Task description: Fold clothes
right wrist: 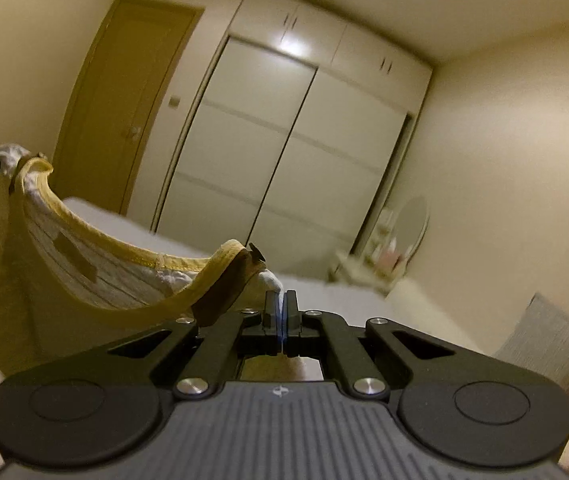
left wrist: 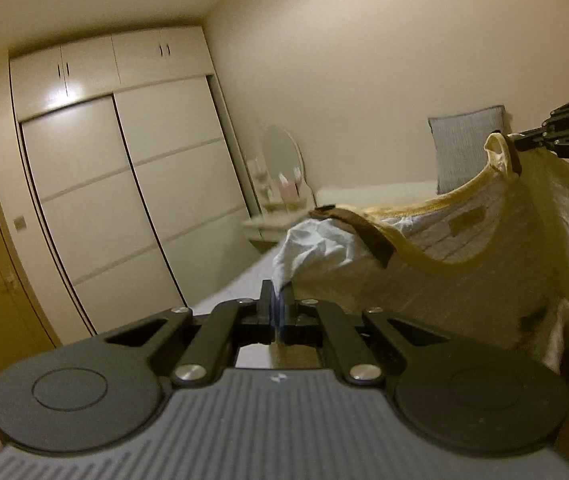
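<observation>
Your left gripper (left wrist: 277,300) is clenched on a white shoulder corner of the garment (left wrist: 444,264), a pale yellow top with a darker yellow neckline band (left wrist: 424,256) and a brown strap (left wrist: 368,236). It hangs in the air above the bed (right wrist: 324,292), stretched between your two grippers, the neckline sagging in a curve. Your right gripper (right wrist: 280,308) is clamped on the opposite shoulder corner. Judging by that sag and the loose folds, the cloth is light, soft and limp; it will droop wherever unsupported. Keep hold at the shoulder seams, where layered fabric gives the pads more to bite, and keep it taut.
</observation>
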A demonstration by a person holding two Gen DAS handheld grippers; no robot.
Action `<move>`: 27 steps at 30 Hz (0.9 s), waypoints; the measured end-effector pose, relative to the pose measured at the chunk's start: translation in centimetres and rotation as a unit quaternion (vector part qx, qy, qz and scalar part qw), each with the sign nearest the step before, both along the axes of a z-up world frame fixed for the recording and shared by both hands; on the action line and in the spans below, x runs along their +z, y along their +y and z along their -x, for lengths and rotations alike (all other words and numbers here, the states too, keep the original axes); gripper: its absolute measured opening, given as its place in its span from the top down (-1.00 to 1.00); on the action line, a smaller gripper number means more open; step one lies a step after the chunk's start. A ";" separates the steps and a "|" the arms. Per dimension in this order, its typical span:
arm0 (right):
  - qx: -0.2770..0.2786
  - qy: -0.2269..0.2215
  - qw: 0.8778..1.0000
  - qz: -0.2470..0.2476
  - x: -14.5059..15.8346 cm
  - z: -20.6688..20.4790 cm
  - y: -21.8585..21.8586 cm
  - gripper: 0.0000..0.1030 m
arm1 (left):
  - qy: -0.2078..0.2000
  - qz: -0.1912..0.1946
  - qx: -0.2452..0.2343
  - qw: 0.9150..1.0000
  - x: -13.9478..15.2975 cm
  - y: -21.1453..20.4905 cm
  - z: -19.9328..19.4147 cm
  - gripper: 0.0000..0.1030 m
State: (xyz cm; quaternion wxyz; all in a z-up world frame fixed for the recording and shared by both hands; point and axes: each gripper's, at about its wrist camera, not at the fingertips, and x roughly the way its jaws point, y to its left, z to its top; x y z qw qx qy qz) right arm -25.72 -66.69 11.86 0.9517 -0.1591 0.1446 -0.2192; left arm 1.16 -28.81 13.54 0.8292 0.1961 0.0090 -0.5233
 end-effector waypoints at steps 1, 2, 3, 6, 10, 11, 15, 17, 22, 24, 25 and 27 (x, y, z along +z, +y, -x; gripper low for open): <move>0.001 -0.005 1.000 0.005 0.7 -0.4 -0.6 1.00 | -0.005 -0.001 0.003 1.000 0.3 -1.0 -0.6 1.00; 0.002 -0.009 1.000 0.009 1.4 -0.8 -1.2 1.00 | -0.009 -0.002 0.006 1.000 0.6 -2.0 -1.2 1.00; 0.006 -0.011 1.000 0.012 1.9 -1.6 -2.1 1.00 | -0.006 -0.008 0.011 1.000 0.0 -3.5 -2.3 1.00; 0.023 0.004 1.000 0.007 1.0 -6.1 -6.3 1.00 | 0.021 -0.037 0.037 0.998 -4.1 -8.9 -6.7 1.00; 0.056 0.052 0.997 -0.030 -5.0 -15.8 -14.2 1.00 | 0.086 -0.093 0.087 0.988 -12.8 -17.7 -14.7 1.00; 0.064 0.069 0.995 -0.043 -7.3 -18.8 -16.4 1.00 | 0.102 -0.103 0.099 0.984 -15.4 -19.7 -16.7 1.00; 0.079 0.134 0.985 -0.074 -17.1 -30.4 -24.1 1.00 | 0.166 -0.140 0.153 0.964 -26.0 -27.2 -25.1 0.87; 0.074 0.163 0.981 -0.073 -22.7 -35.9 -26.9 1.00 | 0.179 -0.169 0.182 0.952 -30.6 -29.1 -29.0 0.80; 0.052 0.218 0.968 -0.117 -33.0 -42.4 -30.8 0.87 | 0.240 -0.210 0.220 0.922 -36.9 -27.5 -31.5 0.60; 0.056 0.226 0.963 -0.140 -34.8 -41.6 -31.1 0.67 | 0.265 -0.219 0.233 0.910 -38.2 -25.3 -30.8 0.56; 0.057 0.234 0.959 -0.152 -35.7 -41.0 -31.3 0.60 | 0.278 -0.224 0.239 0.903 -38.7 -23.9 -30.1 0.48; 0.047 0.255 0.947 -0.188 -37.4 -38.9 -31.0 0.57 | 0.294 -0.233 0.252 0.892 -39.4 -21.7 -28.9 0.35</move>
